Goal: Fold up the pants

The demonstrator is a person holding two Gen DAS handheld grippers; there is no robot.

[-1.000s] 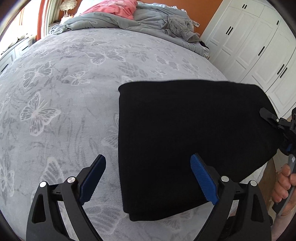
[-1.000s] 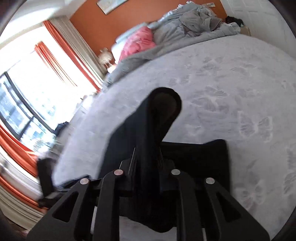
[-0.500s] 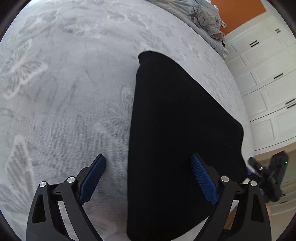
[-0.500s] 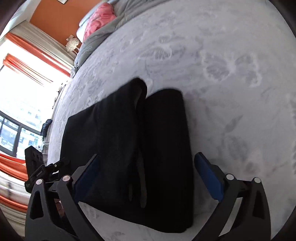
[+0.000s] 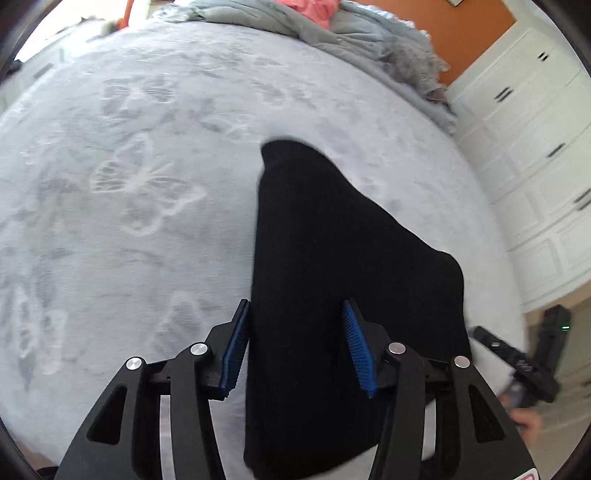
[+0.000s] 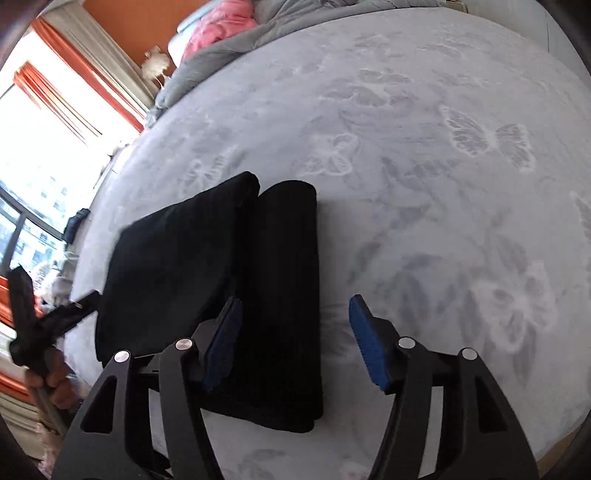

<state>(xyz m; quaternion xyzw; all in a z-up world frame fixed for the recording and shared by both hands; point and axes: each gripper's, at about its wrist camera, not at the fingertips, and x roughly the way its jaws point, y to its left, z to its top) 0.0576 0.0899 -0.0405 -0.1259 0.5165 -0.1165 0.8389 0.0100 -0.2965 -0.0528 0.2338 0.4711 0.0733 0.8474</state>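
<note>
Overall, folded pants (image 6: 280, 295) near bed (image 6: 443, 184) edge.

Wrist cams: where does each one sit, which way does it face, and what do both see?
Left wrist: on the left gripper, angled down at the black pants' left edge on the bed; jaws closing astride that edge; right gripper and its hand at right.
Right wrist: on the right gripper, angled down at the pants' right edge; jaws closing; left gripper and its hand at left.
Shared: pants, butterfly bedspread, grey duvet, each other's gripper.
</note>
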